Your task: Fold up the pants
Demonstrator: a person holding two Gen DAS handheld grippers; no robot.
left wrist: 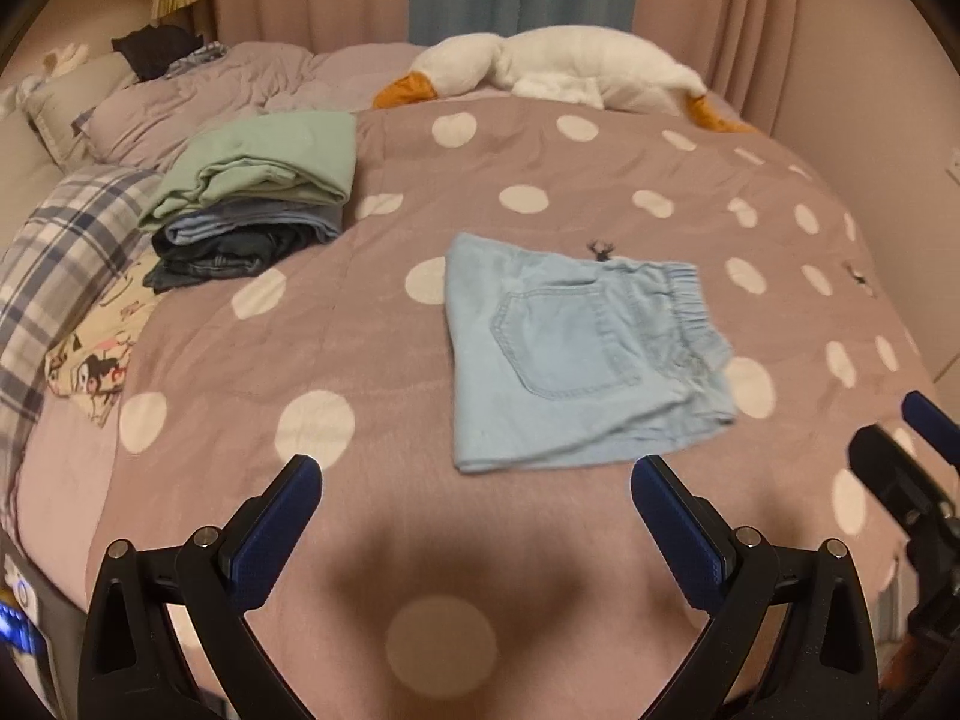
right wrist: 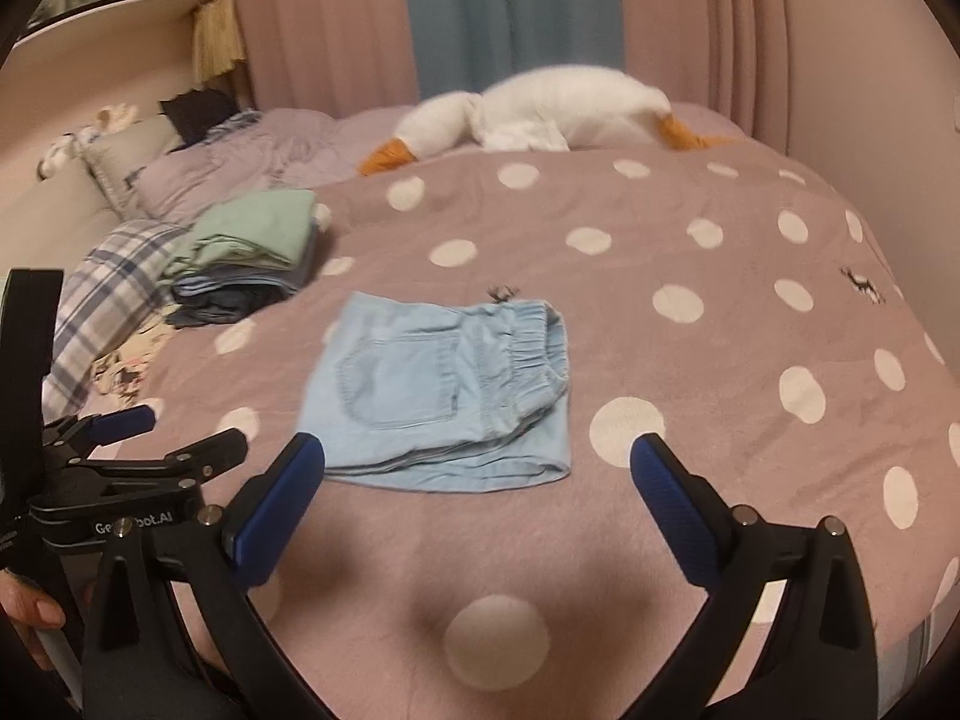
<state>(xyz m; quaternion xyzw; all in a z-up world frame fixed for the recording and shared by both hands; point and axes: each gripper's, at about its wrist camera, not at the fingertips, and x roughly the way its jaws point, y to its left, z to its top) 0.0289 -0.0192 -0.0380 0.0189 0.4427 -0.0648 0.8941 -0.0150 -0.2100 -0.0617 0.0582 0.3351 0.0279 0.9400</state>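
Light blue pants (left wrist: pixel 576 354) lie folded into a small rectangle on the pink polka-dot bedspread (left wrist: pixel 390 360), back pocket up, elastic waistband to the right. They also show in the right wrist view (right wrist: pixel 444 396). My left gripper (left wrist: pixel 477 474) is open and empty, just in front of the pants' near edge. My right gripper (right wrist: pixel 477 456) is open and empty, also just short of the near edge. The right gripper shows at the right edge of the left wrist view (left wrist: pixel 900 456). The left gripper shows at the left of the right wrist view (right wrist: pixel 180 438).
A stack of folded clothes (left wrist: pixel 258 204), green on top, sits at the back left, also in the right wrist view (right wrist: pixel 252 252). A white goose plush (left wrist: pixel 564 69) lies along the far side. A plaid pillow (left wrist: pixel 66 264) and a crumpled duvet are at the left.
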